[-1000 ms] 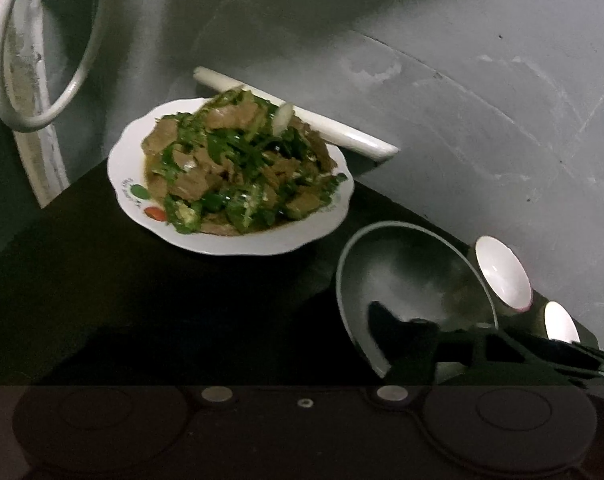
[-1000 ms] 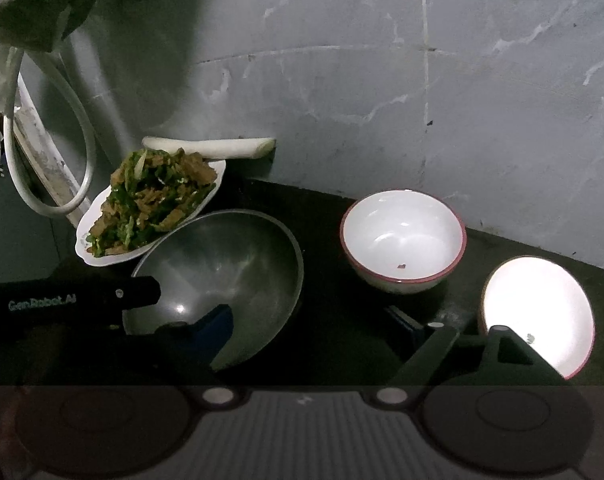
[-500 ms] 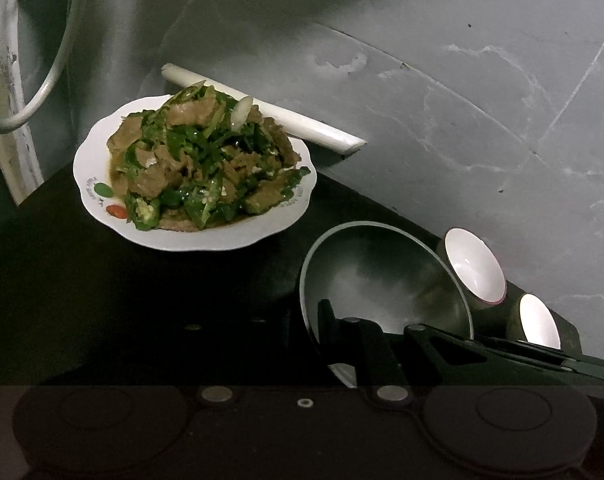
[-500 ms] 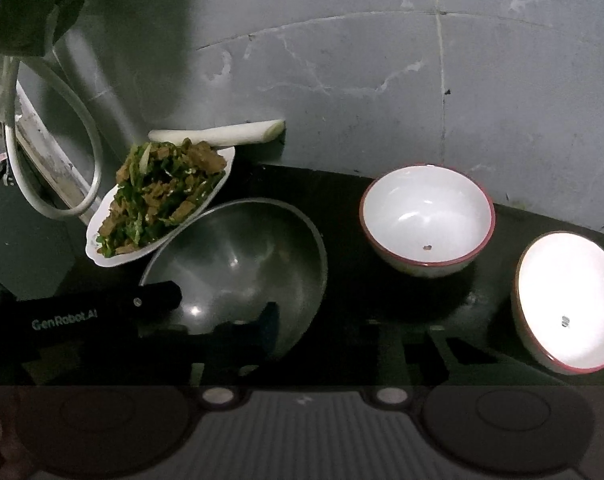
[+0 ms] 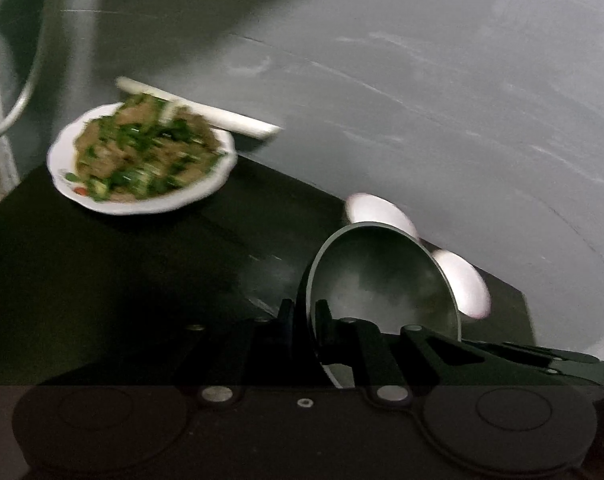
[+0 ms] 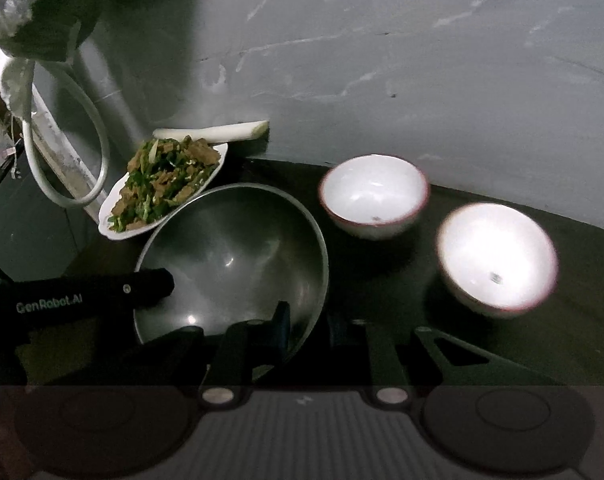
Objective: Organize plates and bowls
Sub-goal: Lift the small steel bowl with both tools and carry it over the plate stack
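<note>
A steel bowl [image 5: 381,280] [image 6: 230,248] is held by both grippers above a black counter [image 5: 102,280]. My left gripper [image 5: 303,316] is shut on its near left rim, one pad inside and one outside. My right gripper [image 6: 309,324] straddles the near right rim, its jaws still closing, and the bowl moves with it. One left finger [image 6: 150,284] reaches over the bowl's left edge in the right wrist view. Two empty white bowls with red rims [image 6: 373,192] [image 6: 497,256] stand to the right. A white plate [image 5: 114,208] [image 6: 118,232] heaped with green stir-fry sits at the back left.
A pale leek stalk [image 5: 222,114] [image 6: 214,132] lies against the grey wall behind the plate. A looped white hose [image 6: 70,140] hangs at the left edge of the counter. In the left wrist view the steel bowl partly hides the white bowls [image 5: 377,210] [image 5: 465,284].
Both grippers have gone from open to closed on the steel bowl's rim. The bowl has shifted with them away from the plate and towards the white bowls, which it now overlaps.
</note>
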Demonstrator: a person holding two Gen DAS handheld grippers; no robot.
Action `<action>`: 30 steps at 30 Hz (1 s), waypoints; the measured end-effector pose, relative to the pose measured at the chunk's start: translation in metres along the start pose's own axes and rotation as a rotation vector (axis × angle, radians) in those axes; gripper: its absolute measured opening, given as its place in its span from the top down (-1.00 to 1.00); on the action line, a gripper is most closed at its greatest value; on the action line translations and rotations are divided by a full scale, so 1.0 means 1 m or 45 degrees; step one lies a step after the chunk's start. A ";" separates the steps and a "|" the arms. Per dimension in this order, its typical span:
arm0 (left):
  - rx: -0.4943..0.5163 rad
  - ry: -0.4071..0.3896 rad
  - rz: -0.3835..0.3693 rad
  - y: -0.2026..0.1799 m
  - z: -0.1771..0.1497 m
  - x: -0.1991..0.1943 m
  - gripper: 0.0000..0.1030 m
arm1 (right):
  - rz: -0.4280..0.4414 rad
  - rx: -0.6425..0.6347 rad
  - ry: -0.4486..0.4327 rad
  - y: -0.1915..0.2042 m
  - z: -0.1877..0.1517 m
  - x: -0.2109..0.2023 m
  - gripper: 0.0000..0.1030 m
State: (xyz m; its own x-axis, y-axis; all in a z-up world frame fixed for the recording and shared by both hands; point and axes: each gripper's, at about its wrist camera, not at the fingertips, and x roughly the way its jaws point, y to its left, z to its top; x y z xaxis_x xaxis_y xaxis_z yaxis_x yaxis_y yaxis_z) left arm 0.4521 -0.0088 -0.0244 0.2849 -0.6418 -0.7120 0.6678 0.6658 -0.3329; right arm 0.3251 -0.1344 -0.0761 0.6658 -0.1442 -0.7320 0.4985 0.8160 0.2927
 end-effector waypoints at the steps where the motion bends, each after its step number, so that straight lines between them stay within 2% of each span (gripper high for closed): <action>1: 0.012 0.008 -0.018 -0.007 -0.005 -0.004 0.79 | -0.007 0.002 0.002 -0.004 -0.004 -0.008 0.62; 9: 0.125 0.100 -0.136 -0.062 -0.056 -0.030 0.78 | -0.064 0.051 0.031 -0.044 -0.052 -0.081 0.62; 15: 0.220 0.217 -0.208 -0.092 -0.094 -0.038 0.77 | -0.102 0.091 0.083 -0.066 -0.095 -0.131 0.61; 21: 0.268 0.314 -0.235 -0.107 -0.122 -0.037 0.77 | -0.124 0.129 0.147 -0.080 -0.128 -0.154 0.61; 30: 0.311 0.393 -0.214 -0.113 -0.136 -0.034 0.77 | -0.129 0.162 0.214 -0.086 -0.151 -0.163 0.60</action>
State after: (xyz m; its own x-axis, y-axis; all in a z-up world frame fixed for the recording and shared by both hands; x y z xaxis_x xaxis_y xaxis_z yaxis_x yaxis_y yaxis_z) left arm 0.2730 -0.0103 -0.0468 -0.0364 -0.5652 -0.8241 0.8410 0.4281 -0.3307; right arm 0.0897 -0.0965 -0.0749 0.5121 -0.1180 -0.8508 0.6311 0.7236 0.2795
